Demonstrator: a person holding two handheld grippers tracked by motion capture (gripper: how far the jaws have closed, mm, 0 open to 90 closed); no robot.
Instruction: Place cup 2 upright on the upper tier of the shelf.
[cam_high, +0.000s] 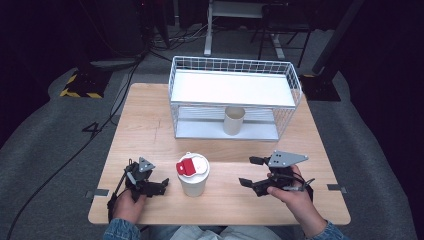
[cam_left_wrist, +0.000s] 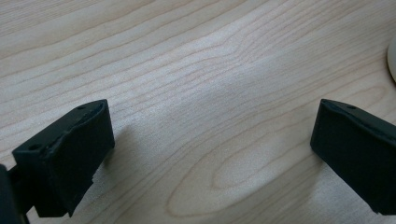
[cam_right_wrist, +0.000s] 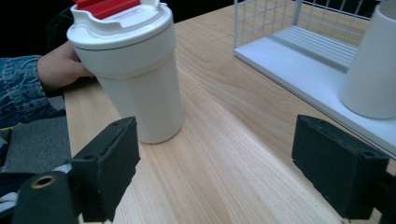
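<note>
white and smooth, the travel cup (cam_high: 192, 181) stands upright on the wooden table (cam_high: 150, 125), near the front edge, right between the two grippers. its white lid (cam_high: 193, 166) has a red flap (cam_high: 186, 167) on top. the left gripper (cam_high: 159, 187) sits low on the table just to the left of the cup, held by the left hand (cam_high: 129, 204). its jaws stand wide apart, and there is nothing between them but bare wood. in the left gripper view a little curved edge of the cup's base (cam_left_wrist: 391, 60) peeks in at the right side. the right gripper (cam_high: 251, 171) is on the other side of the cup, a bit apart from it, in the right hand (cam_high: 292, 192). its jaws are open too and hold nothing, and they point toward the cup. farther back on the table is a white wire rack (cam_high: 235, 80) with two shelves. a plain white cup (cam_high: 233, 120) with no lid stands on the bottom shelf.
</note>
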